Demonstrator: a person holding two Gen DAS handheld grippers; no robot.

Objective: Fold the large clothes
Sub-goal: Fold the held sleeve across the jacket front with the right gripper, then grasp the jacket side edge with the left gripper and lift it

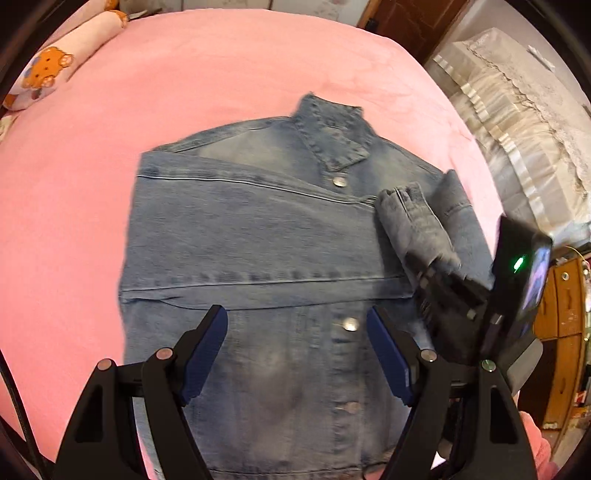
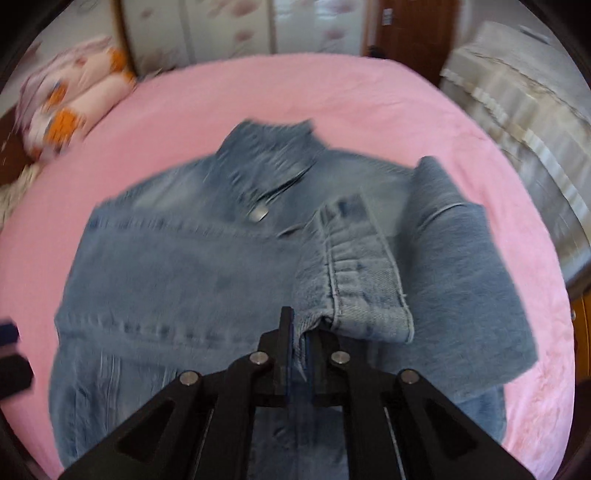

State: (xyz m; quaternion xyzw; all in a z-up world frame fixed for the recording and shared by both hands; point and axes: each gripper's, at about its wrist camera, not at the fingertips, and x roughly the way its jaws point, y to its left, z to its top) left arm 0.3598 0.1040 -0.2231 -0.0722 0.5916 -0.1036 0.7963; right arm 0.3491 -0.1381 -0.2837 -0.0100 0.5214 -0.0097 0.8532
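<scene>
A blue denim jacket (image 1: 258, 240) lies front up on the pink bed (image 1: 184, 92), collar at the far end. Its left sleeve is folded across the chest. My left gripper (image 1: 297, 350) is open and empty above the jacket's lower front, near a metal button (image 1: 350, 324). My right gripper (image 1: 424, 266) is shut on the cuff of the right sleeve (image 1: 410, 218) and holds it over the jacket's right side. In the right wrist view the gripper (image 2: 300, 332) pinches the cuff (image 2: 362, 280), and the sleeve (image 2: 461, 277) bends back over the jacket (image 2: 166, 288).
A pink pillow with orange bears (image 1: 62, 59) lies at the bed's far left. A cloth-covered piece of furniture (image 1: 517, 122) stands to the right of the bed, with a wooden cabinet (image 1: 561, 302) nearer. A wooden door (image 1: 413, 22) is at the back.
</scene>
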